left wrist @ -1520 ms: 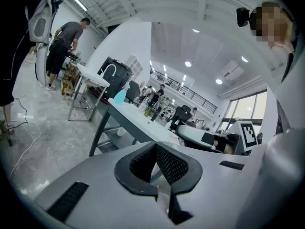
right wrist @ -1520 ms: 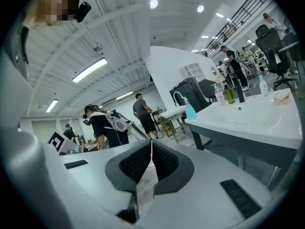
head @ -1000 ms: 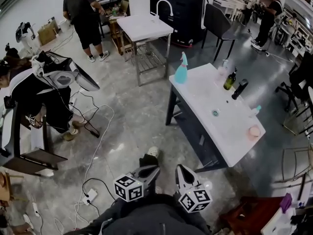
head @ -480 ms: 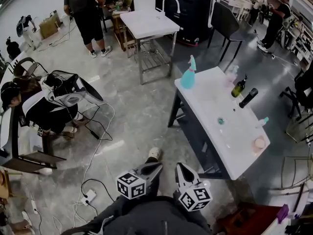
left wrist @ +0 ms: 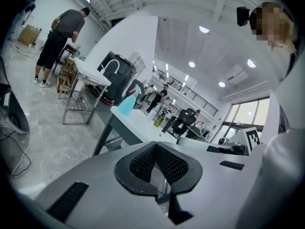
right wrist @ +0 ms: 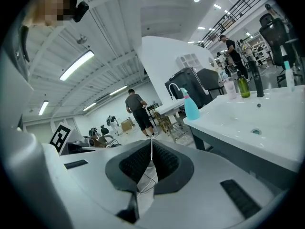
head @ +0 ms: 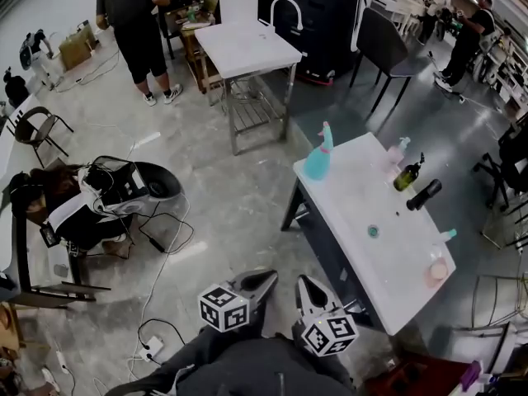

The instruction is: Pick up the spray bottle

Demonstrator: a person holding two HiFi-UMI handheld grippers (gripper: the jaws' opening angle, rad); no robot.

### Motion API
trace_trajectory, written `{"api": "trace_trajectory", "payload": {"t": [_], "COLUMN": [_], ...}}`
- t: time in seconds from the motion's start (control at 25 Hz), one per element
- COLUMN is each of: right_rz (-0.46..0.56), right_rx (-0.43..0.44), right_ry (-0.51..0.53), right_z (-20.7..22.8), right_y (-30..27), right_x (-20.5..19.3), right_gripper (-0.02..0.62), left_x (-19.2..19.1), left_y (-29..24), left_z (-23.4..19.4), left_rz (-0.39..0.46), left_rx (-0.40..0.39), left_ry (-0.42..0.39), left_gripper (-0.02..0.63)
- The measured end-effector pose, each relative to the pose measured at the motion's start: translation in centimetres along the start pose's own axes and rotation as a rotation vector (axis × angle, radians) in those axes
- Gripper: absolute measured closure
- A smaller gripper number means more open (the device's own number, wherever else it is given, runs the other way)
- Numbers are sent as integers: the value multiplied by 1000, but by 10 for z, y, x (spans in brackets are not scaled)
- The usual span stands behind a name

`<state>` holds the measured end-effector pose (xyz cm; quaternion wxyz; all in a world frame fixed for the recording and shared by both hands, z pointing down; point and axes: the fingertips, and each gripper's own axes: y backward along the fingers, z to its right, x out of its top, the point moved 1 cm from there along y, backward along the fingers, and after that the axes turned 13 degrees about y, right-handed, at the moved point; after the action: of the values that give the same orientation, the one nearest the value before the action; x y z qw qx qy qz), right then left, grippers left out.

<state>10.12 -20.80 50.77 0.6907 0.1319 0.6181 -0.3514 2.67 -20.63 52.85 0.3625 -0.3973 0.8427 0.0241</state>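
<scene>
Both tools are being held low and side by side in front of the person, above the grey floor. The left hand-held gripper is being carried clenched – in its own view the ribbed pads are meeting at their tips, and nothing is being gripped between them. The right hand-held gripper is likewise being carried clenched and empty, its pads pressed together at the front.

The spray bottle, pale blue with a pinkish trigger head, is standing upright on the white desk, at the corner lying toward the sink table. It is well apart from both tools and is being touched by neither. In the head view it is being seen ahead and to the right of the jaws.

Further along the desk, other things are being shown: a small pinkish bottle, a dark green bottle just beside a black bottle that is leaning or lying, and a pink cup near the far end.

Beyond the sink table a standing person is being seen from behind. A dark chair is standing near the black cabinet, and cables are trailing across the floor at the left.
</scene>
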Motion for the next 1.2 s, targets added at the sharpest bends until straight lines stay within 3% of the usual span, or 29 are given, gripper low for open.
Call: {"api": "trace_trajectory", "payload": {"t": [0.56,1.2], "right_rz": [4,43], "right_rx": [-48,-123], "right_ry": [-40,-42], "right_z": [49,94], "right_y": [-96,-163], "right_x": [42,73], "right_gripper": [584,583], "left_x": [89,151], "left_y": [-60,-114], "left_z": [-55,-82], "left_rz": [-55,-106], "left_rx": [-26,-101], "left_ry": [-20,-73], "left_gripper": [600,600]}}
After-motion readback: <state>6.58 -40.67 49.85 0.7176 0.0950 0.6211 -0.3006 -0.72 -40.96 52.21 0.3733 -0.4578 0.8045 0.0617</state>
